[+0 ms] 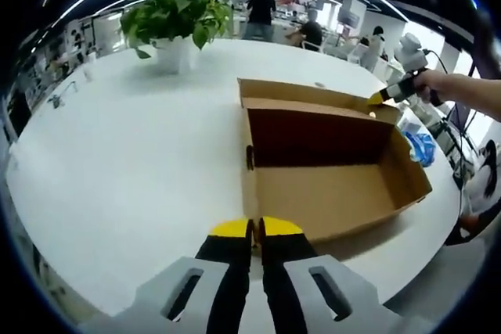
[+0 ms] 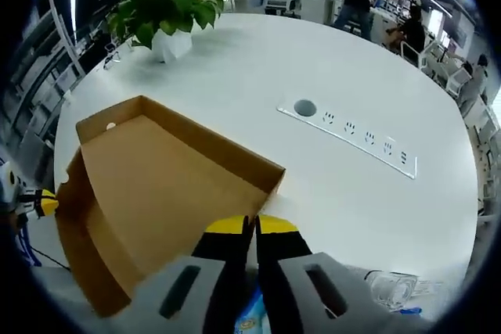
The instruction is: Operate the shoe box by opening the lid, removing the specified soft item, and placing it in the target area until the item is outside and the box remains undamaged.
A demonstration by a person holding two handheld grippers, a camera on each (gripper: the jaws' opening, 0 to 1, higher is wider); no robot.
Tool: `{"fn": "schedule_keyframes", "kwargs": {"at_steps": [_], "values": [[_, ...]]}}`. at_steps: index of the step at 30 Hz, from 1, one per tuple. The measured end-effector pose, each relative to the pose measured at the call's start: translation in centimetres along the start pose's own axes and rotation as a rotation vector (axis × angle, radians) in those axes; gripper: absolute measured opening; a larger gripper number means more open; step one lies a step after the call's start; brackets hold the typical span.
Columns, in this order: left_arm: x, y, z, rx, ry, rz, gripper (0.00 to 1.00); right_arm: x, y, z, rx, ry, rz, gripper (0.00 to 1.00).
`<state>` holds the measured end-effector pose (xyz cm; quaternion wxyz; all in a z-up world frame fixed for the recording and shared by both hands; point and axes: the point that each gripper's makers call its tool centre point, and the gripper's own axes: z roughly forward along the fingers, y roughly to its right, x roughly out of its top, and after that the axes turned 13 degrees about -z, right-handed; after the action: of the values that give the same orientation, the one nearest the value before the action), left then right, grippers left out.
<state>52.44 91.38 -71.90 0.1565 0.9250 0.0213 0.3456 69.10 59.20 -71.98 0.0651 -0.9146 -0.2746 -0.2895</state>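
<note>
step: lid-opening looks done. shoe box point(image 1: 329, 170) lies open on the white tabletop point(image 1: 133, 170), lid point(image 2: 168, 193) swung back, inside bare cardboard as far as left gripper view shows; no soft item seen in it.

box pos: toward the tabletop's right edge in left gripper view, one long side near that edge, lid hinged on the far side.

left tongs point(image 1: 256, 228): jaws pressed together, yellow tips touching, nothing between them. Sit just short of the box's near wall, above the tabletop.

right tongs point(image 2: 252, 226): jaws closed tip to tip, nothing gripped. Hover at the lid's edge, over the lid's inner face. In left gripper view the same tongs point(image 1: 381, 98) show at the lid's far right corner, held by a hand point(image 1: 438, 84); touching the flap or just beside it, can't tell.

soft item: not identified. Blue-white thing point(image 1: 419, 146) lies on the tabletop beyond the box's right end; clear plastic wrap point(image 2: 391, 287) near the tabletop edge in right gripper view, w/ a blue scrap under the right tongs. Could be the item, unsure.

target area: no marking visible.

other: potted plant point(image 2: 168, 9) at far-left part of tabletop; socket strip point(image 2: 352, 131) mid tabletop; ppl in background.

next (judgement): confirm whether item is already out. If not, open one pair of tongs, reach into box, pinch item gently, lift clear w/o dragging on the walls; other tongs steady the lid w/o creasing it.
</note>
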Motion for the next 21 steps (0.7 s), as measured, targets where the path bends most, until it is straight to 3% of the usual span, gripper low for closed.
{"fn": "schedule_keyframes", "kwargs": {"at_steps": [21], "values": [[-0.1, 0.1, -0.1, 0.0, -0.005, 0.001, 0.0, 1.3, -0.1, -2.7, -0.017, 0.072, 0.024, 0.0]]}}
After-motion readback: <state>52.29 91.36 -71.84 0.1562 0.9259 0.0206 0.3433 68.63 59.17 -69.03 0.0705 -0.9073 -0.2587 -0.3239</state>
